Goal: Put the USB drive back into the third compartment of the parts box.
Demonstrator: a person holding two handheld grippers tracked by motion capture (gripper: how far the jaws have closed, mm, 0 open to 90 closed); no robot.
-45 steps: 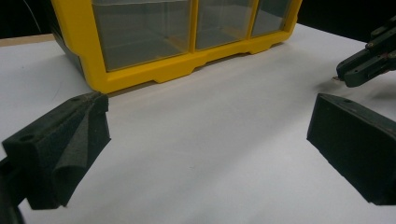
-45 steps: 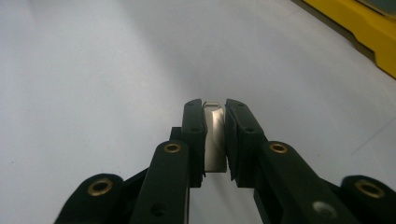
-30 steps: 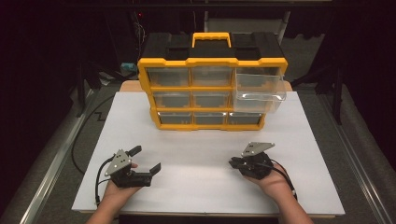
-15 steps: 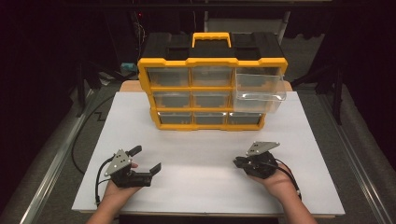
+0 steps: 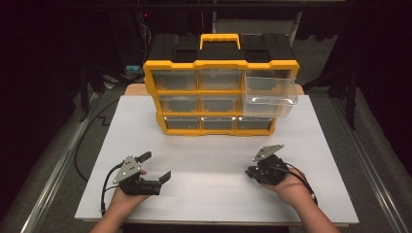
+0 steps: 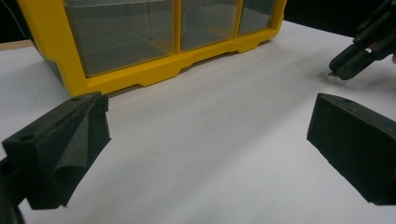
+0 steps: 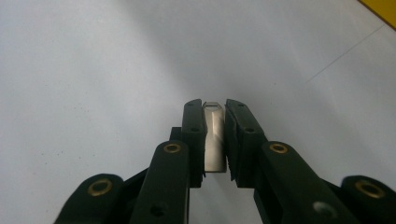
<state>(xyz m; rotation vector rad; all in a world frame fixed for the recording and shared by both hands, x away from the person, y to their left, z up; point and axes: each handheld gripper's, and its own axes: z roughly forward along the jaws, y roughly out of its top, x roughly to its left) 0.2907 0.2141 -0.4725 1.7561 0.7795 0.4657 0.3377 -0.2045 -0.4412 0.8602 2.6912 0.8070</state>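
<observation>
Right gripper view: right gripper (image 7: 215, 140) clamped on small metal piece (image 7: 214, 137), long axis along jaws, low over white table (image 5: 204, 145); open drawer (image 5: 270, 92) beyond. Left gripper (image 5: 158, 167) spread wide, empty.

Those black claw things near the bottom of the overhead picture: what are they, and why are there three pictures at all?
They are hand-held grippers, not a robot: a person holds one in each hand at a white table. One picture comes from a camera above the table. The other two come from small cameras riding on each gripper, looking out along its black jaws.

The left gripper is open and empty; its view looks between the wide-apart jaws toward the yellow drawer cabinet. That cabinet stands at the back of the table, with its upper right clear drawer pulled out.

The right gripper is shut on a small metal piece, thin and silvery, clamped between the jaws above the table. What the piece is, I cannot tell.
</observation>
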